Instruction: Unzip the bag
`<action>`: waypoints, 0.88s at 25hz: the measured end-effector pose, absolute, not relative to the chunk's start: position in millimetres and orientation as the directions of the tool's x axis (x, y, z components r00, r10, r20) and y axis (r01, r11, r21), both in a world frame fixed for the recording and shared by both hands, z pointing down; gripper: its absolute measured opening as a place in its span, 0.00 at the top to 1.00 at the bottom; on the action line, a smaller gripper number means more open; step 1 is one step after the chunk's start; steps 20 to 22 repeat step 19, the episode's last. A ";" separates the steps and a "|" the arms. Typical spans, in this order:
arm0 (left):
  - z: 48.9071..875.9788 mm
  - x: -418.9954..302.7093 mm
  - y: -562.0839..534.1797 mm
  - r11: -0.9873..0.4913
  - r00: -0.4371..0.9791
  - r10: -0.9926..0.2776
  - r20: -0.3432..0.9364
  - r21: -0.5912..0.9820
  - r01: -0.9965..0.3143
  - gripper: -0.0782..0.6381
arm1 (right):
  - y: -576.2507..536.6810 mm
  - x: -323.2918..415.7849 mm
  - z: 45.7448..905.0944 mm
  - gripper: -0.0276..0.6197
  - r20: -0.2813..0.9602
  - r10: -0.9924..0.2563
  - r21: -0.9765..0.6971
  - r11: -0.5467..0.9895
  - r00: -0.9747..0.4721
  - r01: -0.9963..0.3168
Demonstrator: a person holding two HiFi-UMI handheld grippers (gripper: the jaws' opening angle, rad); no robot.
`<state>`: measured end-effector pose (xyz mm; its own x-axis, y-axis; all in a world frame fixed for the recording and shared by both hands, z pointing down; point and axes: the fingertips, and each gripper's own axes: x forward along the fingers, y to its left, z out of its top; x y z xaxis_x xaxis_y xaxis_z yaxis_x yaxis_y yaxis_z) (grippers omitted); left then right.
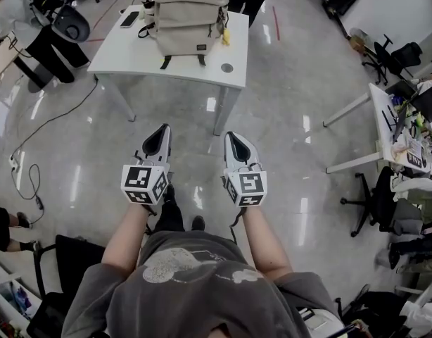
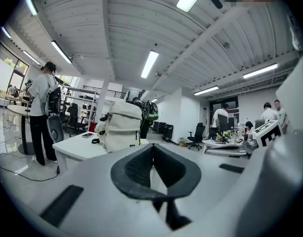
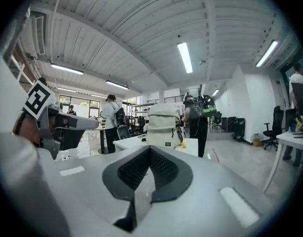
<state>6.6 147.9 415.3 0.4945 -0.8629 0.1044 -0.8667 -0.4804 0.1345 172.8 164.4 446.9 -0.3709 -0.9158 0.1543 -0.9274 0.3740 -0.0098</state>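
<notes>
A beige backpack stands upright on a white table well ahead of me. It also shows as the backpack in the left gripper view and the backpack in the right gripper view. My left gripper and right gripper are held side by side over the floor, short of the table. Both are shut with nothing between the jaws. In their own views the left gripper and right gripper point toward the backpack from a distance.
A phone lies on the table's left part. Black cables run over the floor at the left. A person stands left of the table, another person behind it. Desks and office chairs crowd the right side.
</notes>
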 end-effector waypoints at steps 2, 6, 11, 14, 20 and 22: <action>419.4 8.8 153.4 -0.476 0.491 -0.864 0.111 0.138 -0.869 0.88 | 169.4 173.8 450.3 0.96 0.163 -0.913 -0.004 0.379 -0.374 -0.925; 424.8 9.2 162.4 -0.464 0.482 -0.868 0.122 0.145 -0.874 0.88 | 178.6 174.5 453.3 0.96 0.177 -0.907 0.005 0.390 -0.383 -0.921; 427.7 6.3 169.9 -0.451 0.470 -0.873 0.128 0.154 -0.879 0.88 | 186.9 173.9 455.8 0.96 0.187 -0.901 0.012 0.400 -0.391 -0.916; 428.8 4.4 176.0 -0.443 0.463 -0.876 0.130 0.160 -0.882 0.88 | 191.8 172.8 456.6 0.96 0.189 -0.898 0.015 0.407 -0.397 -0.913; 430.1 -3.2 184.7 -0.432 0.455 -0.881 0.133 0.172 -0.886 0.88 | 199.5 165.2 450.0 0.96 0.163 -0.899 0.024 0.415 -0.406 -0.910; 430.1 -3.2 184.7 -0.432 0.455 -0.881 0.133 0.172 -0.886 0.88 | 199.5 165.2 450.0 0.96 0.163 -0.899 0.024 0.415 -0.406 -0.910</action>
